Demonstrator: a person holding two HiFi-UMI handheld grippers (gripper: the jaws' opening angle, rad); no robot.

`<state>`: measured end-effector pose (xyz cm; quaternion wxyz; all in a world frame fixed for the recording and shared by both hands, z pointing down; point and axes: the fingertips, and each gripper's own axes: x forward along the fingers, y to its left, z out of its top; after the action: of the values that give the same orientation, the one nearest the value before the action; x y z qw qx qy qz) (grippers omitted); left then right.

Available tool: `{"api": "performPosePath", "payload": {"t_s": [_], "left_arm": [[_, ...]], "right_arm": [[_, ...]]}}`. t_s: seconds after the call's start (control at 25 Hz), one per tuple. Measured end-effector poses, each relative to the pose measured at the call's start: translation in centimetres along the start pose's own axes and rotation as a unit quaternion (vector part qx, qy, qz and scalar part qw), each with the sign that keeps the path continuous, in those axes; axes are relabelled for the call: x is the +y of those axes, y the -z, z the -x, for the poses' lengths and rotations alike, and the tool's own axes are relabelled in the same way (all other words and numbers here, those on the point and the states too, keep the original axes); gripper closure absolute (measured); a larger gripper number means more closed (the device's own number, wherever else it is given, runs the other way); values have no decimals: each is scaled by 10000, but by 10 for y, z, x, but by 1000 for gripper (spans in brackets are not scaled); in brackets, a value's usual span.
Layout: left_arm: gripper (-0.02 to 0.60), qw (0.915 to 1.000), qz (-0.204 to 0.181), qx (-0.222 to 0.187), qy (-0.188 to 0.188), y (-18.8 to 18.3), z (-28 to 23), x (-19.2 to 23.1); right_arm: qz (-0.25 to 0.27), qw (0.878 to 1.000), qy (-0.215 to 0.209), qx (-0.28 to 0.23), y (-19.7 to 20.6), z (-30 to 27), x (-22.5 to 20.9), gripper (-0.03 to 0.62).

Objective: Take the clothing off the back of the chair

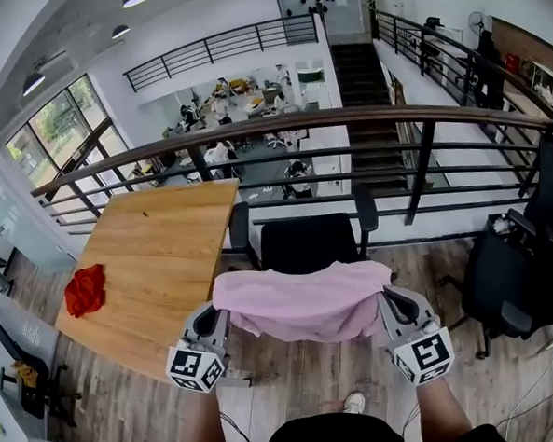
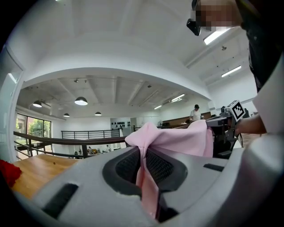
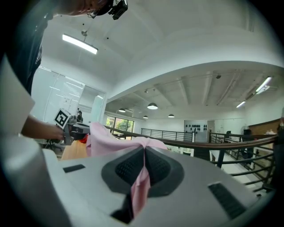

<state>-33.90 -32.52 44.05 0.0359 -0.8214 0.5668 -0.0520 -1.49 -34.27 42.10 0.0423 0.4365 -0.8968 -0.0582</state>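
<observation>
A pink garment (image 1: 300,296) hangs stretched between my two grippers, above the backrest of a black office chair (image 1: 308,241); whether it still touches the backrest I cannot tell. My left gripper (image 1: 217,307) is shut on the garment's left end. My right gripper (image 1: 390,302) is shut on its right end. In the left gripper view the pink cloth (image 2: 177,139) is pinched between the dark pads of the left gripper (image 2: 144,166), and the right gripper (image 2: 224,122) shows beyond it. The right gripper view shows the right gripper (image 3: 144,166) clamped on the pink cloth (image 3: 111,142) in the same way.
A wooden table (image 1: 162,255) stands left of the chair, with a red cloth (image 1: 85,290) near its left edge. A dark railing (image 1: 357,127) runs behind the chair over a lower floor. A second black chair (image 1: 517,267) stands at the right. The person's shoe (image 1: 354,402) is below.
</observation>
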Motion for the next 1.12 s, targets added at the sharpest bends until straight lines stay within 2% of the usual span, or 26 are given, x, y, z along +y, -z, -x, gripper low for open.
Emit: {"api": "performPosePath", "payload": {"t_s": [0.28,0.72,0.88,1.12], "left_arm": [[541,9985,-94,-472,243,-34,18,-5],[540,9936,-205,-956,560,-78,68,-17],[540,9930,-160,-950,679,-77,87,-24],[538,9931,18,-776,884,-51,106,-36]], "right_arm": [[125,9983,558,-139,-27,23,-1,583],[165,9936,974,-549,-74,71,34,583],[196,9927,1077,-515,-75,89,46,583],[88,9917,1227,-371,-60,112,67,583]]}}
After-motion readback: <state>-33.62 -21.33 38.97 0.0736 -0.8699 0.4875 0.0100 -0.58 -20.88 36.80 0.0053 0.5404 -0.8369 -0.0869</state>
